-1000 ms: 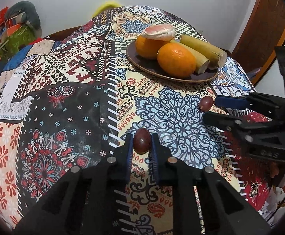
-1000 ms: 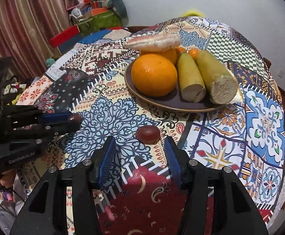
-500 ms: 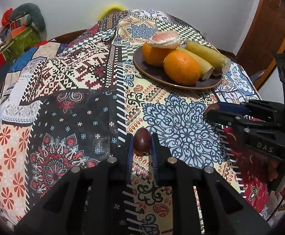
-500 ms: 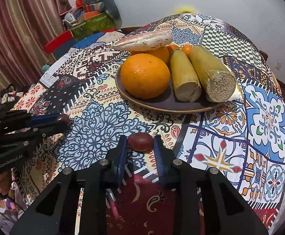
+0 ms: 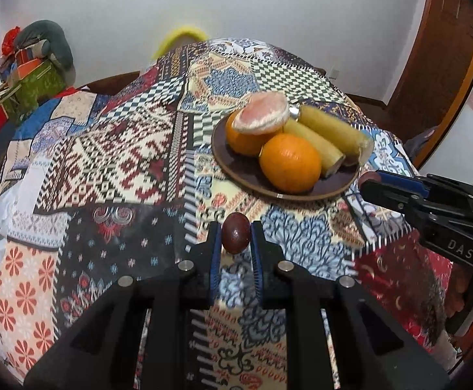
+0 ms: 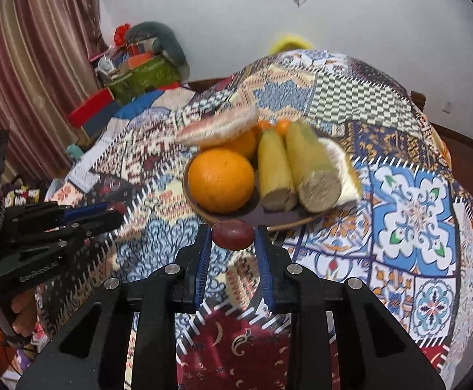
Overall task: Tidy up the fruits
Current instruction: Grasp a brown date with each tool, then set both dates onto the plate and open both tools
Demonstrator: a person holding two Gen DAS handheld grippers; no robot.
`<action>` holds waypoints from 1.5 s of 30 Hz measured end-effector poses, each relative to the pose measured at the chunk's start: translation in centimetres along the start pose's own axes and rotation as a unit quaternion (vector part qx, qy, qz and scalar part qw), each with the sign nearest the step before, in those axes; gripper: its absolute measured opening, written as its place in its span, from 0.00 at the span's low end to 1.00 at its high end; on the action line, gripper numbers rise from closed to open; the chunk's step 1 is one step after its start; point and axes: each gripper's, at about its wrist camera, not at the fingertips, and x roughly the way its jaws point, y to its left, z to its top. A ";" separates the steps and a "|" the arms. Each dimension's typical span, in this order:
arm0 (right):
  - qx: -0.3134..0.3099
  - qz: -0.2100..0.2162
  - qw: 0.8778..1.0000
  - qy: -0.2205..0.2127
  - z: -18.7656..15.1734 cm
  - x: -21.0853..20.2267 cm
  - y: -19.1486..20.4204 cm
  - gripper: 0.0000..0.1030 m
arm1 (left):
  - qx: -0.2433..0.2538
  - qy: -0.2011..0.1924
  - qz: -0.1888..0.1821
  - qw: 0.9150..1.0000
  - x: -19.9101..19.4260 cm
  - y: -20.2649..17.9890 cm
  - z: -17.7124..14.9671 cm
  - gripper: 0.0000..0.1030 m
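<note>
Home: patchwork-clothed table (image 5: 122, 162), curtains (image 6: 25, 48)

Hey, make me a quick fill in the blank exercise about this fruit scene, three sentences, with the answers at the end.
1. Each gripper is shut on one small dark ____ fruit.
2. The front orange sits on a brown ____.
3. A cut grapefruit half rests on top of an ____.

The left gripper and the right gripper each hold a fruit.

Missing words: red; plate; orange

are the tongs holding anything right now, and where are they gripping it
Yes, both. The left tongs pinch a small dark red fruit across its narrow sides, and the right tongs pinch another dark red fruit by its two ends.
</note>
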 end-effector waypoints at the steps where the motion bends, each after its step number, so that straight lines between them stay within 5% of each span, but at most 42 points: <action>1: -0.001 -0.004 1.000 -0.005 0.2 -0.2 0.0 0.24 | 0.003 -0.002 0.000 1.000 0.1 -0.1 0.4 0.17; 10: -0.004 -0.017 1.000 -0.025 1.7 0.0 -0.6 0.24 | 0.014 -0.001 -0.013 1.000 2.4 -0.8 2.9 0.17; 24: -0.026 -0.019 0.999 0.002 1.6 2.9 -0.4 0.24 | 0.008 0.016 -0.019 1.000 5.7 -0.1 4.7 0.17; 32: -0.029 -0.022 0.999 0.005 1.8 3.2 -0.6 0.25 | 0.013 0.005 -0.017 1.000 5.4 -0.1 5.4 0.18; 39: -0.026 -0.019 0.999 -0.004 1.8 2.7 -0.6 0.36 | 0.017 0.000 -0.014 1.000 4.8 -0.2 4.9 0.25; 45: -0.025 -0.014 0.999 -0.030 1.8 0.2 0.0 0.36 | -0.006 -0.019 -0.016 1.000 1.6 0.2 3.1 0.25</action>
